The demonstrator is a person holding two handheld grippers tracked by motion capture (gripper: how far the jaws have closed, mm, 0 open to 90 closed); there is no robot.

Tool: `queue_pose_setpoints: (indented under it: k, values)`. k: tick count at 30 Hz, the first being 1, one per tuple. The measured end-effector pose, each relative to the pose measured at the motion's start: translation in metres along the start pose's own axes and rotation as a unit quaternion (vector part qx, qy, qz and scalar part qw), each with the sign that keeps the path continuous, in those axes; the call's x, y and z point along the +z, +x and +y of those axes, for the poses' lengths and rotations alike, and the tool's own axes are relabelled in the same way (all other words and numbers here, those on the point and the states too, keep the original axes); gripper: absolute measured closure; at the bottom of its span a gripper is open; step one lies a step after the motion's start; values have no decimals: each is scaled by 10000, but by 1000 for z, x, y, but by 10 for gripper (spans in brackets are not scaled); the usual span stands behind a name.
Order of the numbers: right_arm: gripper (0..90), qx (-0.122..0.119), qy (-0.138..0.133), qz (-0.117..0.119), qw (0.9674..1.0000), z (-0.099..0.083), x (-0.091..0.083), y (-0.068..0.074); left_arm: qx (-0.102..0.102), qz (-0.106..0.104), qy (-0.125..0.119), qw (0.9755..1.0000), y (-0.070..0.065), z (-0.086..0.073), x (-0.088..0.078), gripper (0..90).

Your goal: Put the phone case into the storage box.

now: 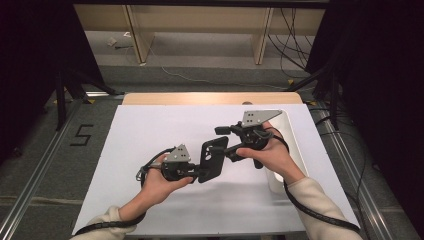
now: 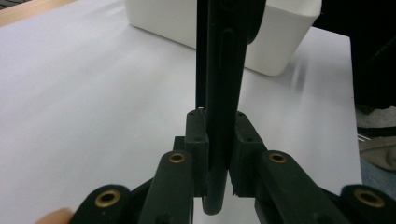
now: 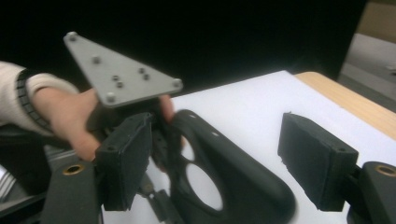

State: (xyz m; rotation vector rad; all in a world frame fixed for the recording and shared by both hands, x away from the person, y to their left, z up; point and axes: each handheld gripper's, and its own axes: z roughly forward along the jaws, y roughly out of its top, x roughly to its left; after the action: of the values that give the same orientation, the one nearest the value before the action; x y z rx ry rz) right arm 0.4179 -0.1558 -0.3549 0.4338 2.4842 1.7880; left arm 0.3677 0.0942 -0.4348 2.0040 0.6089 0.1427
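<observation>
Black case passed between two grippers

The left gripper (image 1: 199,172) pinches the black phone case (image 1: 212,159) tight — the right gripper (image 1: 231,151) has its jaws apart around the case's other end, above the table (image 1: 150,130) middle, near the white bin (image 1: 295,150) at the right edge.

Black phone case (image 1: 213,159), white bin (image 1: 295,150), white table (image 1: 150,130)

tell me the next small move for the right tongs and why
Probably draw the right tongs back. They stand open around the black phone case, pads apart from it, while the left tongs clamp its other end, so the handover looks done.
</observation>
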Motion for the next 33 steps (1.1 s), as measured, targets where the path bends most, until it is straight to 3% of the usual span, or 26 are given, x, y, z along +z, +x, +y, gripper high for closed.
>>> queue_pose_setpoints:
  k: [4,12,17,23,33]
  values:
    - [270,165,-207,-134,9996,-2,-4,-2,-88,100,-34,9999,2,0,-1,798]
    - [160,293,-375,-495,9976,-5,-6,-3,-217,284,-111,9993,5,0,-5,798]
    - [130,329,-383,-632,9967,-10,-6,-2,-297,362,-157,9988,6,0,-6,798]
    - [13,299,-308,-874,9952,-20,-7,3,-364,431,-194,9982,6,0,-7,797]
    - [4,237,-351,-1219,9916,-27,-3,8,-480,554,-276,9969,6,1,-9,797]
